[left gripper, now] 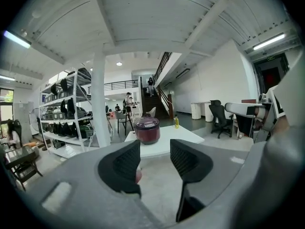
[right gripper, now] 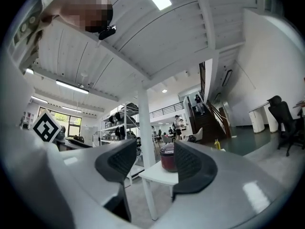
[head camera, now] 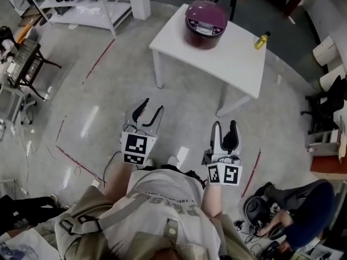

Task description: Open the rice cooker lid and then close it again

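Both my left gripper (head camera: 153, 106) and my right gripper (head camera: 225, 124) hold nothing, fingers spread, while the closed rice cooker (head camera: 206, 23) sits on the white desk (head camera: 227, 58) well ahead, so I'd close in squarely and aim one gripper at the lid's front.

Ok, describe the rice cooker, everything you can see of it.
The rice cooker is round and squat, glossy dark maroon, plastic by the look, with a pale panel on its lid. The lid is shut. It stands upright on the white table, toward one corner, touching only the tabletop; the yellow bottle stands apart from it.
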Available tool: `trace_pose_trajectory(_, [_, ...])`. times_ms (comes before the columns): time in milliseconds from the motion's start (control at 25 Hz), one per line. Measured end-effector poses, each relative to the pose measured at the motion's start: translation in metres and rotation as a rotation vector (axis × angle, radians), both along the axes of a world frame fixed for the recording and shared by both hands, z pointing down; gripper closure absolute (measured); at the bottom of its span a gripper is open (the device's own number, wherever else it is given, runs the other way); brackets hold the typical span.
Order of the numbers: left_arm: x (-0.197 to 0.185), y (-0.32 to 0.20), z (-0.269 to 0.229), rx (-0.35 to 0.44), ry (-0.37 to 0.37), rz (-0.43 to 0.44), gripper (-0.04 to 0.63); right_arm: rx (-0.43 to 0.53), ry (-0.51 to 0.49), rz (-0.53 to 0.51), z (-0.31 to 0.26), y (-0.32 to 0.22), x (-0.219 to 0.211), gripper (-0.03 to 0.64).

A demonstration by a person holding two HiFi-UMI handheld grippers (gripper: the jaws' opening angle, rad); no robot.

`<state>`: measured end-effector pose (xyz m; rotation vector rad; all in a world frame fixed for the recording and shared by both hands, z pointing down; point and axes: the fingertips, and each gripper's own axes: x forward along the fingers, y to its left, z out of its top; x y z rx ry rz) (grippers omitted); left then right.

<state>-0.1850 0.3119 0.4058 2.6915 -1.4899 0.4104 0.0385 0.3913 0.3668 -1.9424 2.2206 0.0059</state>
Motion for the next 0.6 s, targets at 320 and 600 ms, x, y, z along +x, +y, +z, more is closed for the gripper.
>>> trace_pose_trajectory(320, [0.035, -0.015, -0.002, 0.006, -0.043, -0.015, 0.391, -0.011, -0.011, -0.034, -0.001, -0.017, 0.042, 0.399])
trace_pose_trajectory(600, [0.046, -0.03, -0.001, 0.003, -0.079, -0.014, 0.391, -0.026, -0.02, -0.056, 0.002, -0.039, 0.052, 0.396])
